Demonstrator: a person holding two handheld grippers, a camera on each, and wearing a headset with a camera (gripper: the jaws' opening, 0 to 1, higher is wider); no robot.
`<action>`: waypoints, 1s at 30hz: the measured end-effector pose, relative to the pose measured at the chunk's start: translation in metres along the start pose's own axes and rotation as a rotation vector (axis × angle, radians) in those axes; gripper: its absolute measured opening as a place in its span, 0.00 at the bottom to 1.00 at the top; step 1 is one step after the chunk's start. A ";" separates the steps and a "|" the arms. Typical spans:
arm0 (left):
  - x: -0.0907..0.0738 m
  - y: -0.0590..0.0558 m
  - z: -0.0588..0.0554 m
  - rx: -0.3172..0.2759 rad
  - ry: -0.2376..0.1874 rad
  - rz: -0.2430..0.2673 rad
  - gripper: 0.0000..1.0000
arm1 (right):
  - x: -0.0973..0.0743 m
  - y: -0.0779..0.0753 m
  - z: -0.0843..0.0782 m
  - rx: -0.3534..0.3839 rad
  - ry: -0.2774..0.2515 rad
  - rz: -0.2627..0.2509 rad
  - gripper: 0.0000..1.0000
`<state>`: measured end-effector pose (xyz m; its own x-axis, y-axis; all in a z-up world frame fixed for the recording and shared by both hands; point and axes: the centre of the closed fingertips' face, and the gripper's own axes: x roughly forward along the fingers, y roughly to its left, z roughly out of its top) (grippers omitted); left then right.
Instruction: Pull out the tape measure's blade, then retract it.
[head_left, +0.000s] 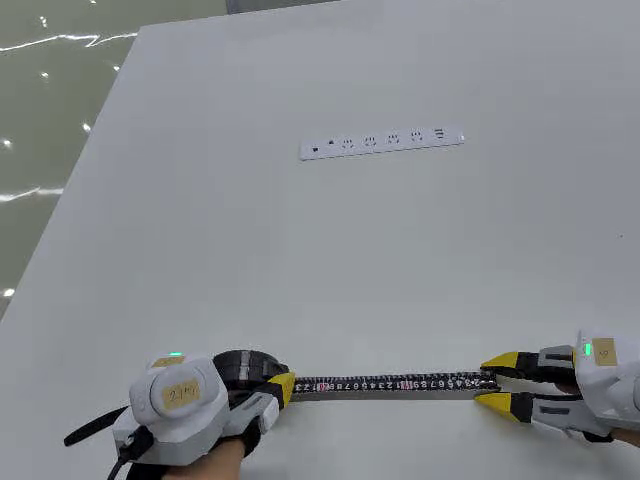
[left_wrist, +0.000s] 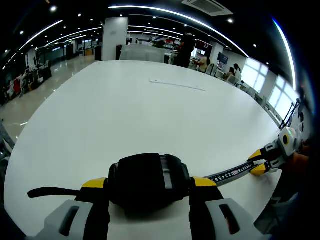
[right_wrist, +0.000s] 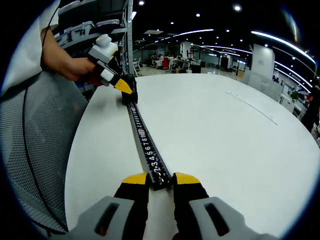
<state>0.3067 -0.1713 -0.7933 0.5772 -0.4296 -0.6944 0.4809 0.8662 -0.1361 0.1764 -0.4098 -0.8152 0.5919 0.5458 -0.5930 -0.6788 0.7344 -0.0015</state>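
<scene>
The tape measure's black case (head_left: 243, 366) lies near the table's front edge, and my left gripper (head_left: 265, 386) is shut on it. In the left gripper view the case (left_wrist: 150, 172) sits between the yellow-tipped fingers (left_wrist: 95, 184). The numbered blade (head_left: 395, 383) runs flat along the table to the right. My right gripper (head_left: 488, 382) is shut on the blade's end. In the right gripper view the blade (right_wrist: 142, 137) stretches from the fingertips (right_wrist: 135, 179) to the far case, held by the left gripper (right_wrist: 112, 75).
A white power strip (head_left: 382, 141) lies flat on the white table (head_left: 300, 260) well beyond the tape. The table's left edge (head_left: 70, 190) drops to a glossy floor. A person's hand and sleeve (right_wrist: 65, 62) hold the left gripper. Office desks and people stand far behind.
</scene>
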 end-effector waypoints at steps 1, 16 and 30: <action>0.000 0.000 0.000 0.000 0.000 0.000 0.61 | 0.000 0.000 0.000 -0.005 -0.002 0.004 0.16; 0.000 0.000 0.000 0.001 -0.001 -0.001 0.62 | -0.002 0.004 0.001 -0.047 -0.017 0.095 0.14; 0.001 0.001 -0.001 0.004 0.027 0.003 0.59 | 0.000 0.005 0.005 -0.049 -0.019 0.106 0.14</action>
<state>0.3068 -0.1709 -0.7943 0.5606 -0.4198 -0.7138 0.4821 0.8663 -0.1309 0.1752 -0.4043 -0.8110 0.5236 0.6273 -0.5765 -0.7582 0.6517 0.0206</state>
